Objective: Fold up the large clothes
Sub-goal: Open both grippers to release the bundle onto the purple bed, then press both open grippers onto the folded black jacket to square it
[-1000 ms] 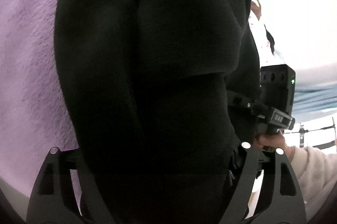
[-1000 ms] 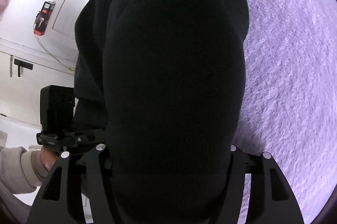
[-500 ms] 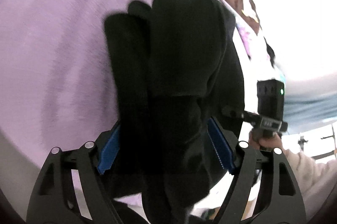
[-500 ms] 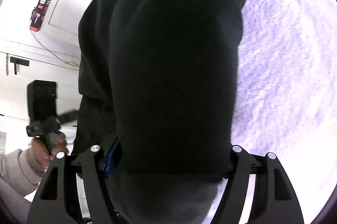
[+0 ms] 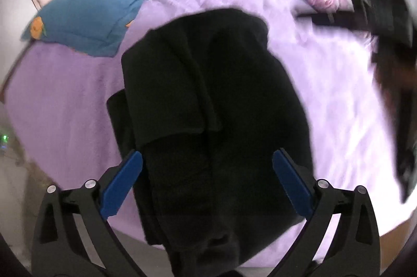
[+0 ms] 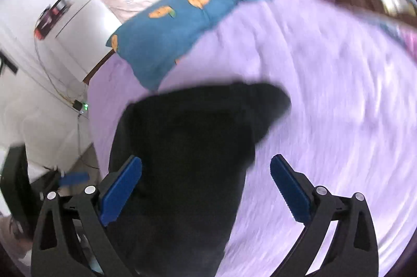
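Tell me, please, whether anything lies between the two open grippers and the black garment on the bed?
Nothing visible does. The left gripper and right gripper have just been opening and both stand open, with the folded black garment directly below on the purple blanket. The blue pillow lies well off to the side.

Left gripper (image 5: 207,170) tilted steeply down above the folded black garment (image 5: 208,99), jaws just opened wide, blue pads clear of the cloth, right gripper (image 6: 206,176) likewise angled down over it, jaws just opened, holding nothing
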Action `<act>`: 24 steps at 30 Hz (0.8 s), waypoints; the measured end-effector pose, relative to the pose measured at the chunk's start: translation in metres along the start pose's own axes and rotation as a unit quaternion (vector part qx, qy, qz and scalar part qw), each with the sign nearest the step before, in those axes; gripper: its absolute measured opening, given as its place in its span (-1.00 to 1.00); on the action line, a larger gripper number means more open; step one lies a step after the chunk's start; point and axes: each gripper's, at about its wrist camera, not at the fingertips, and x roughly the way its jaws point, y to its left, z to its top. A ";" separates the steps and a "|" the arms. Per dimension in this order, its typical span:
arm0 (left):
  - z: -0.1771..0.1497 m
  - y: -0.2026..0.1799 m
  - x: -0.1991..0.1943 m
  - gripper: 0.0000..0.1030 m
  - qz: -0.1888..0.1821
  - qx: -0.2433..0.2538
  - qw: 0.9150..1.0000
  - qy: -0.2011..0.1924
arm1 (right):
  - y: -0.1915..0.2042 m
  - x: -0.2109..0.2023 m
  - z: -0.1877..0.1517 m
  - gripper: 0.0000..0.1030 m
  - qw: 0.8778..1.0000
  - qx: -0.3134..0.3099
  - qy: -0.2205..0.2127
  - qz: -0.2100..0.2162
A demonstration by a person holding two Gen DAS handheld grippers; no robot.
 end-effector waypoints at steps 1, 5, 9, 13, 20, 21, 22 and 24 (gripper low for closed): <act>-0.010 0.000 0.000 0.88 0.015 0.010 1.000 -0.003 | 0.008 0.004 0.012 0.90 1.000 -0.012 -0.002 -0.014; -0.026 -0.015 0.020 0.88 0.016 0.019 1.000 0.019 | 0.031 0.039 0.046 0.90 0.999 -0.013 0.029 -0.020; -0.048 -0.020 0.035 0.88 0.022 0.044 0.998 0.043 | 0.047 0.078 0.066 0.90 0.998 -0.005 0.062 -0.031; -0.074 -0.022 0.045 0.88 0.052 0.105 0.993 0.024 | 0.052 0.128 0.077 0.89 0.991 0.006 0.110 -0.070; -0.088 0.009 0.054 0.90 0.010 0.072 0.997 -0.004 | 0.036 0.210 0.054 0.91 0.979 -0.018 0.170 -0.112; -0.089 0.012 0.054 0.90 0.007 0.072 0.997 -0.010 | 0.034 0.215 0.053 0.91 0.979 -0.017 0.171 -0.113; -0.091 0.015 0.056 0.91 0.005 0.072 0.997 -0.020 | 0.030 0.223 0.055 0.91 0.978 -0.009 0.175 -0.112; -0.093 0.021 0.060 0.91 -0.001 0.069 0.997 -0.031 | 0.028 0.231 0.058 0.91 0.977 -0.008 0.179 -0.114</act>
